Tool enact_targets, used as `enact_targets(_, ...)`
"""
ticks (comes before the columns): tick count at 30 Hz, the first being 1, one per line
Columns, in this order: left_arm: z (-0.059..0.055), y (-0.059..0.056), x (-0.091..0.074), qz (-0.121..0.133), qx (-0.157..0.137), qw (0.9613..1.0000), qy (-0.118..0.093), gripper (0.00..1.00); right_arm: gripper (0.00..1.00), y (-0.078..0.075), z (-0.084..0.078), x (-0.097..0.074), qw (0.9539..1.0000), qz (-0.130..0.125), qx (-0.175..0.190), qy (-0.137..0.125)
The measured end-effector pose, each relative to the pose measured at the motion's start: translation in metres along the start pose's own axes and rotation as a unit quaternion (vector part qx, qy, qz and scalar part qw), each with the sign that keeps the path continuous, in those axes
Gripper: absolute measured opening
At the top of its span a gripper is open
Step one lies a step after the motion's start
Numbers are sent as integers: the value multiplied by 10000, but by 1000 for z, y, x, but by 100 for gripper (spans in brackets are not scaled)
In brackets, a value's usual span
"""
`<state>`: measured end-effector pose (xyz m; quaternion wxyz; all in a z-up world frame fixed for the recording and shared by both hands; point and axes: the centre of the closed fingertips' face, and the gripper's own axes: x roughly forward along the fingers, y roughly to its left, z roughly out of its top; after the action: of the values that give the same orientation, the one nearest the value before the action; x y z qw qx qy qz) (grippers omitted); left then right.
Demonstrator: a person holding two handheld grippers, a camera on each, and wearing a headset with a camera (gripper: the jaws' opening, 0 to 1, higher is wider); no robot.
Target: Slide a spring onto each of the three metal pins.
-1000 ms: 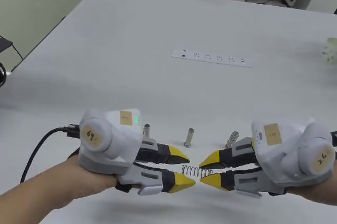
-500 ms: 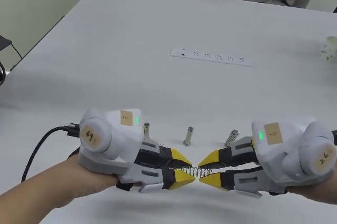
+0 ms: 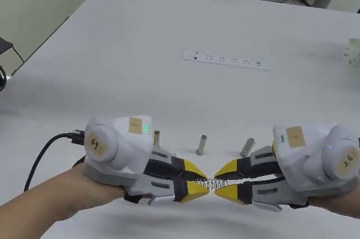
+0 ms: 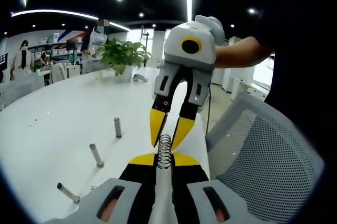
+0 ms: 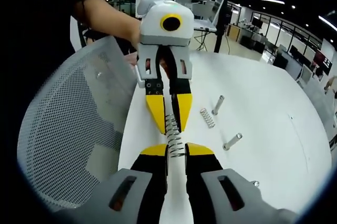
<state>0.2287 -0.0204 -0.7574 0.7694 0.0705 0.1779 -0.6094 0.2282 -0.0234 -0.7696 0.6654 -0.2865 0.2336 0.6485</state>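
A small spring (image 3: pixel 212 183) hangs in the air between my two grippers, held at both ends. My left gripper (image 3: pixel 206 182) is shut on its left end, and the right gripper (image 3: pixel 217 183) grips the other end. The spring (image 4: pixel 164 150) runs up from my left jaws into the facing gripper (image 4: pixel 165 146). In the right gripper view the spring (image 5: pixel 172 132) bridges both pairs of yellow tips. Three metal pins stand just beyond: a bare one (image 3: pixel 157 136), a bare middle one (image 3: pixel 201 144), and one wearing a spring (image 3: pixel 247 148). Another spring (image 5: pixel 207 117) lies loose by the far pin (image 5: pixel 218 105).
A white power strip (image 3: pixel 225 61) lies farther back on the white table (image 3: pixel 140 53). A black cable (image 3: pixel 45 152) trails left from the left gripper. A mesh chair (image 4: pixel 263 150) stands at the table's near edge. A potted plant (image 4: pixel 124 55) sits at the far end.
My left gripper has closed on the spring's free end, which the right gripper was holding alone a second ago. The right gripper's jaws look slightly wider.
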Motion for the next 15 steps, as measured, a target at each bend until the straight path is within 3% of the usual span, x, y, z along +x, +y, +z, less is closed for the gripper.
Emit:
enact_targets(8, -1, -1, -1, -14, -15, 10000, 25, 2, 9, 1, -4, -1, 10000, -36, 37, 7)
enact_targets(15, -2, 1, -3, 5, -99, 9999, 20, 2, 8, -2, 3, -7, 9999, -89, -69, -91)
